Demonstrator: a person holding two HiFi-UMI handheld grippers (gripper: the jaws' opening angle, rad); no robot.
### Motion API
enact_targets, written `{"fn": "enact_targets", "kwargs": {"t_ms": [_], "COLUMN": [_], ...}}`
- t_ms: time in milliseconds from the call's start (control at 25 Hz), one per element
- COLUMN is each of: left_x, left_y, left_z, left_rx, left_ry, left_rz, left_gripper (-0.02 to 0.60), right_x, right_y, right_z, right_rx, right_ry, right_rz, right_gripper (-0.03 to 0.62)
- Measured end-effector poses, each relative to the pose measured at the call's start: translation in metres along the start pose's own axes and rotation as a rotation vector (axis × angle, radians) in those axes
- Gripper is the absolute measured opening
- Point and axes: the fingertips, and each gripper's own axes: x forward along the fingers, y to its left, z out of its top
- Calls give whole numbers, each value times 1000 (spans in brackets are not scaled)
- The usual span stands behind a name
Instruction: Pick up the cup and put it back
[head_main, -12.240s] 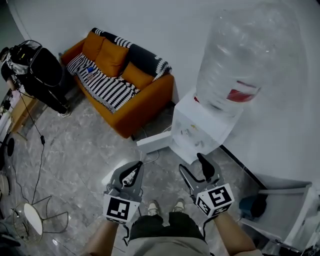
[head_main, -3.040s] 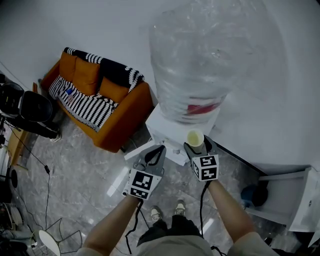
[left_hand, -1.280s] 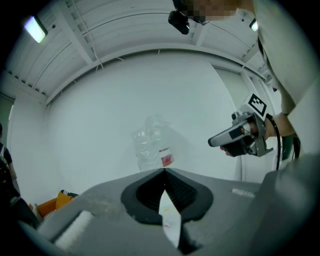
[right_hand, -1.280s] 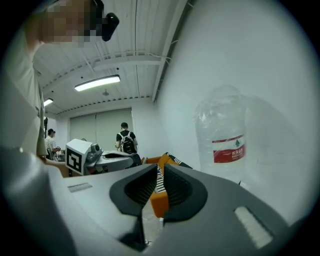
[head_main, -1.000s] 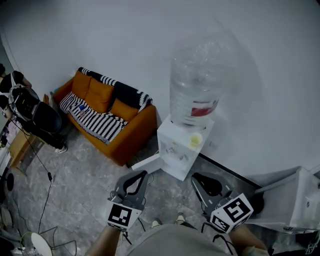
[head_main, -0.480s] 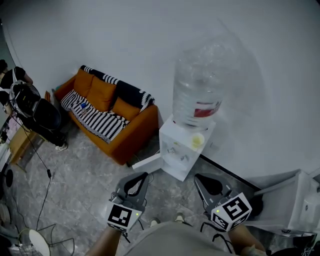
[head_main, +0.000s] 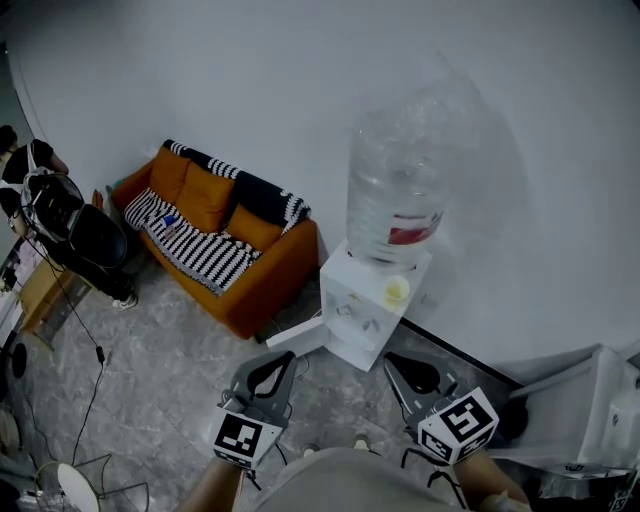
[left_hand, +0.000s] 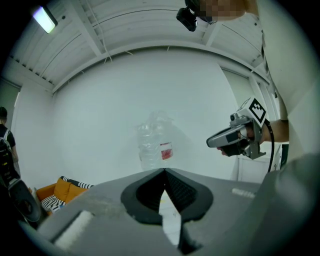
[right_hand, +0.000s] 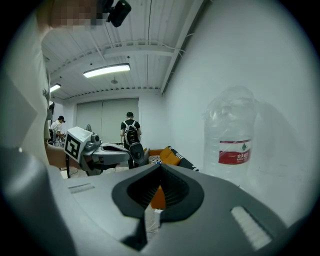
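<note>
A small yellow cup (head_main: 396, 291) stands upright on the top of the white water dispenser (head_main: 362, 318), just in front of the big clear bottle (head_main: 400, 180). Both grippers hang low and near me, well short of the dispenser and touching nothing. My left gripper (head_main: 282, 355) is shut and empty; its jaw tips meet in the left gripper view (left_hand: 164, 171). My right gripper (head_main: 391, 358) is shut too, with nothing between its pads (right_hand: 160, 166). The bottle (left_hand: 155, 142) (right_hand: 232, 140) shows in both gripper views. I cannot make out the cup in either of them.
An orange sofa (head_main: 225, 240) with a striped blanket stands left of the dispenser, against the white wall. A person with a dark backpack (head_main: 75, 225) is at far left. A white cabinet (head_main: 590, 410) sits at lower right. Cables and a chair (head_main: 70, 485) lie on the grey floor.
Three seconds ago my right gripper held the cup at the dispenser; now the cup stands there alone and both grippers are drawn back. Over the last second hardly anything moved.
</note>
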Motion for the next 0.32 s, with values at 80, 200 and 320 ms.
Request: {"fn": "enact_targets", "kwargs": {"t_ms": [80, 200, 320], "left_x": [-2, -4, -6], "left_y": [1, 3, 6], "left_z": [3, 3, 2], "left_rx": [-27, -2, 42], "left_ry": [0, 1, 1], "left_rz": [12, 13, 10], "left_gripper": [2, 2, 2], "right_x": [1, 1, 2], "right_y": [1, 2, 0], "right_z": [0, -1, 0], "right_rx": [-6, -20, -23], "right_ry": [-1, 1, 1], "right_rz": [3, 7, 3], "right_gripper": [3, 3, 3]}}
